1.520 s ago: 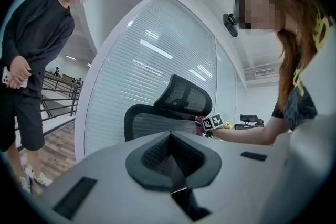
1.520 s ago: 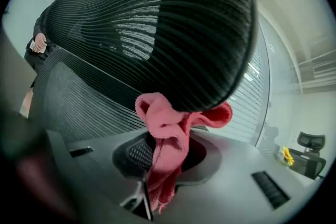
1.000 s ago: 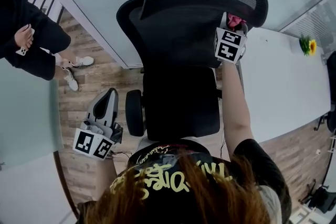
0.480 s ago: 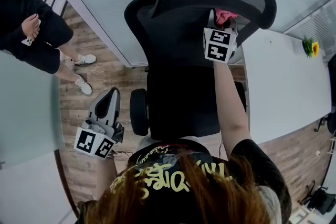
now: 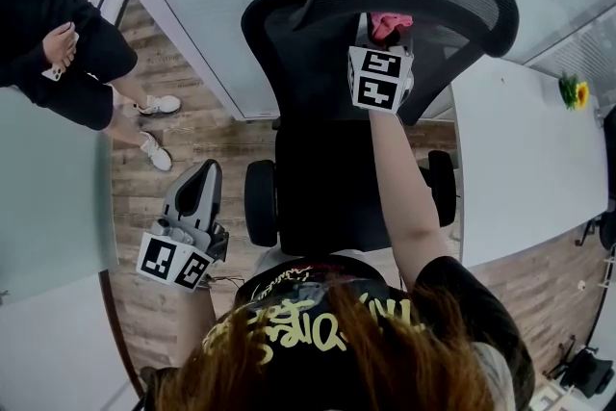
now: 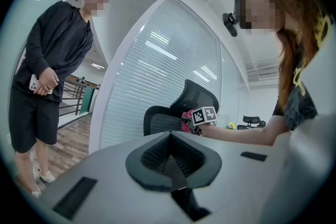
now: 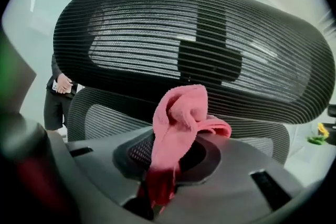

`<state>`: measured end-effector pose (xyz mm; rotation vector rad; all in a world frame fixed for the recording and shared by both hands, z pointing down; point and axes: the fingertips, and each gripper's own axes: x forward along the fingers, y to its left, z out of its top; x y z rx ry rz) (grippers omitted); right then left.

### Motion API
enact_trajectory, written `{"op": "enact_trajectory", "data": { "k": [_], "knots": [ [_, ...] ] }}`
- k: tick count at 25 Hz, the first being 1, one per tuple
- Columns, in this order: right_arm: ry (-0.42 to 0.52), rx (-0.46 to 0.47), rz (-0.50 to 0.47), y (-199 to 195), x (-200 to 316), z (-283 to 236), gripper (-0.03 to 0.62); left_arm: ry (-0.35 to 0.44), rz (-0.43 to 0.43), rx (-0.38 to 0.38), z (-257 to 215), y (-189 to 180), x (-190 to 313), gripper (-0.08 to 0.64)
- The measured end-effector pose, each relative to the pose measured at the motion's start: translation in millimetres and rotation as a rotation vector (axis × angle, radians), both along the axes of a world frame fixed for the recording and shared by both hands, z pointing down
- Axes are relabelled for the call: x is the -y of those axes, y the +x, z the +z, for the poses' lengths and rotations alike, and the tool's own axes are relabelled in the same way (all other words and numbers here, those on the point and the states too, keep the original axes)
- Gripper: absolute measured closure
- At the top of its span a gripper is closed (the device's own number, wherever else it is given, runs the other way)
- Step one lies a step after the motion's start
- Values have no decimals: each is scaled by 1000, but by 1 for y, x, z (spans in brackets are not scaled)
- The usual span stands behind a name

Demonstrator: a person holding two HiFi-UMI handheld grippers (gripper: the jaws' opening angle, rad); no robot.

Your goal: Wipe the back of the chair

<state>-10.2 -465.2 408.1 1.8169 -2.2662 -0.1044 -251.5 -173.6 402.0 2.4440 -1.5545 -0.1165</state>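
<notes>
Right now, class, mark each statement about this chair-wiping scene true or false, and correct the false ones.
1. The right gripper is shut on a pink cloth. True.
2. The left gripper grips the chair. False: it is shut on nothing, held low, apart from the chair.
3. A yellow flower is on the white table. True.
4. The cloth lies on the table. False: it is up by the chair's headrest.

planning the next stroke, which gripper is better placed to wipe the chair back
Right. The right gripper is shut on the cloth, up at the chair back. The left gripper is shut, empty, and held low beside the seat, away from the back.
</notes>
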Motion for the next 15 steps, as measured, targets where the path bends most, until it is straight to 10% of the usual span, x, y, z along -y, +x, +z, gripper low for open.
{"op": "enact_trajectory", "data": {
  "k": [15],
  "knots": [
    [-1,79,-82,-72,-11,-4,523,-1,-27,6,0,-26,-12,569]
  ]
}}
